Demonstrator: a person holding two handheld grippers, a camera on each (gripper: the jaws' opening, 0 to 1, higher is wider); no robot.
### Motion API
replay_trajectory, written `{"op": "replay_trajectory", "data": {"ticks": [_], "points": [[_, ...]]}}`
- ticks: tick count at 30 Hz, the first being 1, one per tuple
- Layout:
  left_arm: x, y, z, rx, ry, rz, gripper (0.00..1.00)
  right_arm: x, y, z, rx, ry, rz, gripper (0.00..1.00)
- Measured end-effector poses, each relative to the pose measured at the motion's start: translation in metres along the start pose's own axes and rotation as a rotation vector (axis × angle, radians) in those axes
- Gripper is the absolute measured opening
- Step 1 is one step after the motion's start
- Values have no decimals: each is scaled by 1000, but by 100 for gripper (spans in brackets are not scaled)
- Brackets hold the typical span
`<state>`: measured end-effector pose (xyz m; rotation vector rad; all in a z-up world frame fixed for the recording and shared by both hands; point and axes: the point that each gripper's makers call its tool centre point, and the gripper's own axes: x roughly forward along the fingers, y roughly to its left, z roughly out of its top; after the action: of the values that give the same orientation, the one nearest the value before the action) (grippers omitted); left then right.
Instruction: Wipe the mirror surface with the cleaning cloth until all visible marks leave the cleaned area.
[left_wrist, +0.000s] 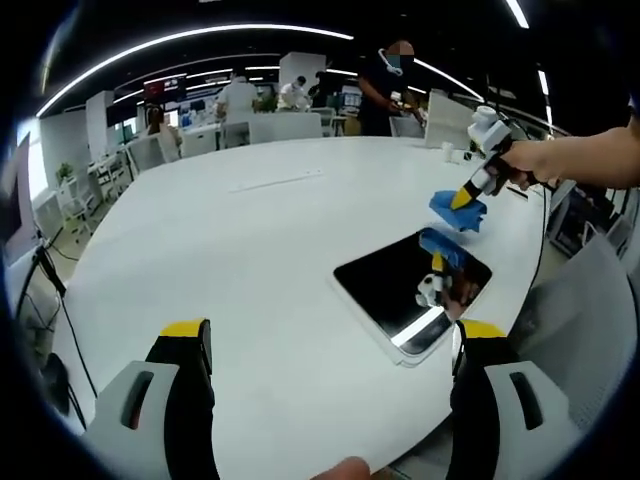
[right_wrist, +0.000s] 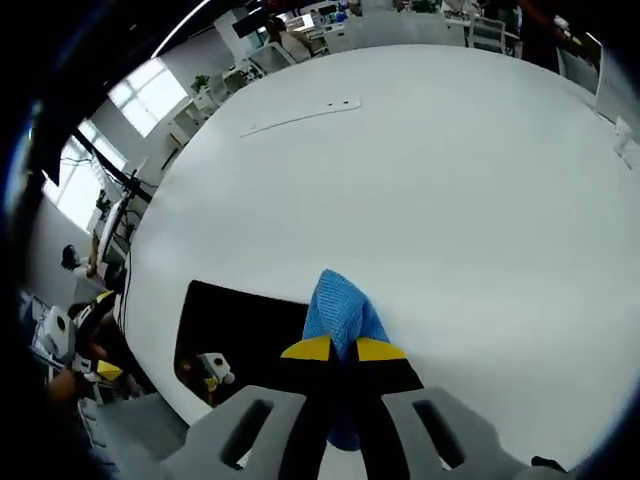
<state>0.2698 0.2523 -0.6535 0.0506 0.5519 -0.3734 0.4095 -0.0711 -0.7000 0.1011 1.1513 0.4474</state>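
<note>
I see one mirror (left_wrist: 410, 290), one blue cloth (left_wrist: 458, 212) and two sets of tongs, all at one large white worktop (left_wrist: 250, 250).

In the left gripper view, my left tongs (left_wrist: 330, 345) stand wide open, holding nothing, their two yellow-tipped jaws rising from the bottom edge over bare worktop. The mirror lies flat ahead and to the right, near the worktop's edge, a dark rectangle with rounded corners. It reflects a ceiling light strip, the cloth and the other tool.

My right tongs (left_wrist: 466, 198) come in from the right of that view, held in a hand (left_wrist: 530, 165) on an outstretched arm. They angle downward, tips toward the mirror's far edge, closed on the cloth. The cloth hangs bunched at the tips, right at that far edge; I cannot tell whether it touches the glass.

In the right gripper view, the right tongs (right_wrist: 344, 349) rise from the bottom with their yellow tips pressed close together, pinching the cloth (right_wrist: 341, 312). The cloth sticks up past the tips as a folded blue peak and overlaps the mirror's (right_wrist: 240, 325) right edge. The mirror is dark and sits by the worktop's (right_wrist: 450, 180) rim. The left tongs (right_wrist: 100, 335) show at the far left, beyond the rim.

Several people stand far off past the worktop.
</note>
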Motion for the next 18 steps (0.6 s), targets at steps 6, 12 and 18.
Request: {"op": "replay_trajectory", "data": {"ticks": [6, 12, 18], "points": [[-1, 2, -1, 1, 0, 11, 99, -14, -12, -7, 2, 1, -14, 1], [-6, 3, 4, -1, -15, 25, 99, -17, -23, -16, 5, 8, -30, 1], [-10, 6, 2, -10, -12, 42, 99, 3, -31, -42, -23, 66, -50, 2]]}}
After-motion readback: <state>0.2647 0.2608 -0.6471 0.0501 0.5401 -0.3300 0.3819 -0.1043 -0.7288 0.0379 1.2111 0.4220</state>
